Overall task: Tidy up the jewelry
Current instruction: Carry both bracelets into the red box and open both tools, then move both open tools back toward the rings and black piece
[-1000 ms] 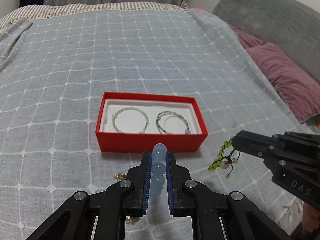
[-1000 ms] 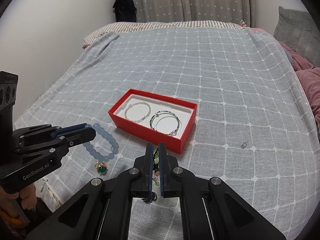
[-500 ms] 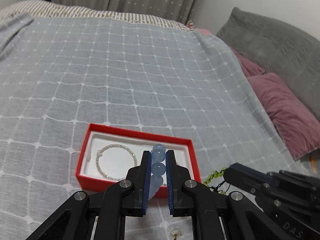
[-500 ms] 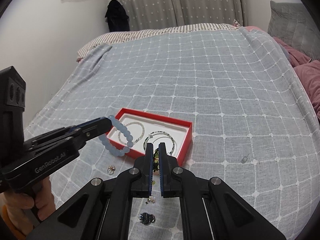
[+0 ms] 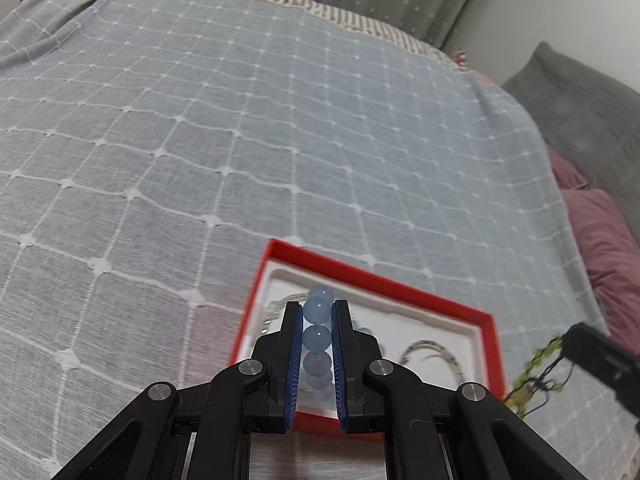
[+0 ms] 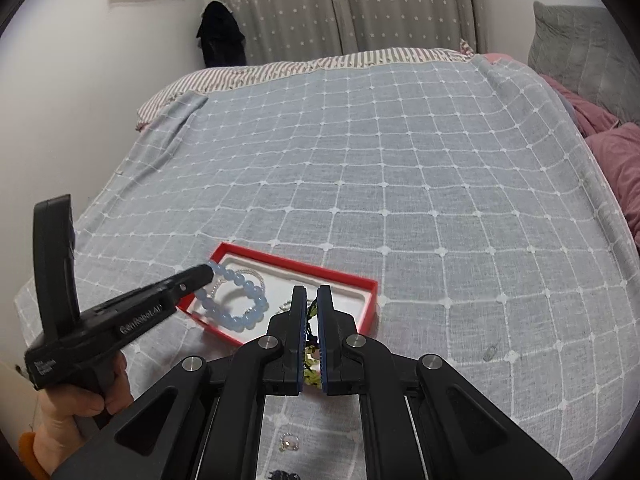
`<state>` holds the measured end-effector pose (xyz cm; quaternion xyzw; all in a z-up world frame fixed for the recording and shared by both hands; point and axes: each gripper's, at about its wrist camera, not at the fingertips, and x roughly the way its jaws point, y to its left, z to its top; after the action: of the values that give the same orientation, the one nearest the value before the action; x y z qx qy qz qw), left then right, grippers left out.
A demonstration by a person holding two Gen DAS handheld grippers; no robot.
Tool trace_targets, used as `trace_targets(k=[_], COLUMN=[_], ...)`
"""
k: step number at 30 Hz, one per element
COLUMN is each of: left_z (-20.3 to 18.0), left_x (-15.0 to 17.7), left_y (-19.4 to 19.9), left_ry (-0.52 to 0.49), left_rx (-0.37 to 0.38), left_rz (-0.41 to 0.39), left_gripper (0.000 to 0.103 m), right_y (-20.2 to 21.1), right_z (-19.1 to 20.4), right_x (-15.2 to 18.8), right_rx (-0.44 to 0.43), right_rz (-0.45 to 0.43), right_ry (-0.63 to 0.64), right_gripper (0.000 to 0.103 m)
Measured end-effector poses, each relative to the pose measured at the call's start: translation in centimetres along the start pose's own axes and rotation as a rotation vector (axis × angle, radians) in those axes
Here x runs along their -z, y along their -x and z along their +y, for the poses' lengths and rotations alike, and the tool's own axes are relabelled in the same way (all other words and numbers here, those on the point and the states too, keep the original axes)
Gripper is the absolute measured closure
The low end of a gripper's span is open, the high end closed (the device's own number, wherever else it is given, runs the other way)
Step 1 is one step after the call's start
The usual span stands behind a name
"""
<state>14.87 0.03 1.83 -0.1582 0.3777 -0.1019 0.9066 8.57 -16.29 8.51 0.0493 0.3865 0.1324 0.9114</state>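
My left gripper point(image 5: 317, 308) is shut on a pale blue bead bracelet point(image 5: 318, 338), whose loop point(image 6: 240, 300) hangs over the left end of the red jewelry box point(image 6: 372, 286). The box point(image 5: 490, 344) has a white lining and holds a thin silver bracelet point(image 6: 250, 276) and a dark beaded one point(image 5: 430, 350). My right gripper point(image 6: 312, 300) is shut on a green bead strand point(image 6: 310, 372) with dark cord, just in front of the box's near side. That strand point(image 5: 532, 368) dangles right of the box in the left wrist view. The left gripper point(image 6: 202, 274) comes in from the left.
The box lies on a grey checked bedspread point(image 6: 400, 168). A small ring point(image 6: 289, 442) and a dark trinket point(image 6: 284, 476) lie on the cover near me. Pink and grey pillows point(image 5: 600, 220) are at the right. A hand point(image 6: 80, 404) holds the left gripper's handle.
The left gripper carried the blue bracelet forward and down from beside the box to over its left end, rolling as it went. The right gripper with the green strand moved closer to the box.
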Motion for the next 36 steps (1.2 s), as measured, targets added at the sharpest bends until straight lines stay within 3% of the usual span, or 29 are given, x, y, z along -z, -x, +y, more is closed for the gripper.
trace_targets(k=[5,13,22,23,27,32,36], left_z=[-0.1,-0.8,-1.4,-1.7,-2.6,-3.4,-3.6], left_x=[0.4,0.9,1.0,1.1,1.3,1.6,2.2], left_y=[-1.0,-1.7,-1.6,-1.5,-0.5,1.0,2.6], left_ry=[-0.049,-0.111,-0.166,-0.175,-0.214,-0.227,-0.241], left_rx=[-0.06,-0.102,-0.143,-0.146,-0.179,-0.183,-0.185], left_rz=[0.021,0.04,0.044,0.044,0.049,0.066,0.058], left_gripper=[0.094,0.094,0.092,0.09,0.069,0.052,0.031], right_y=[-1.2,-5.4,-5.4,-5.2,-4.1,-2.6,-1.2], right_z=[1.9,-0.3,-1.6,-1.6,-1.4,-1.4,-1.5], right_x=[-0.7,1.0,1.3,1.3,1.5,2.1,3.0], right_rx=[-0.06,0.022,0.047,0.046,0.043,0.044,0.051], right_rz=[-0.02,0.081,0.091,0.092,0.092,0.101,0.103], right_ry=[0.048,0.064,0.056,0.059,0.064,0.06,0.063], right_gripper=[0.098,0.098,0.096,0.092,0.065,0.063,0.053])
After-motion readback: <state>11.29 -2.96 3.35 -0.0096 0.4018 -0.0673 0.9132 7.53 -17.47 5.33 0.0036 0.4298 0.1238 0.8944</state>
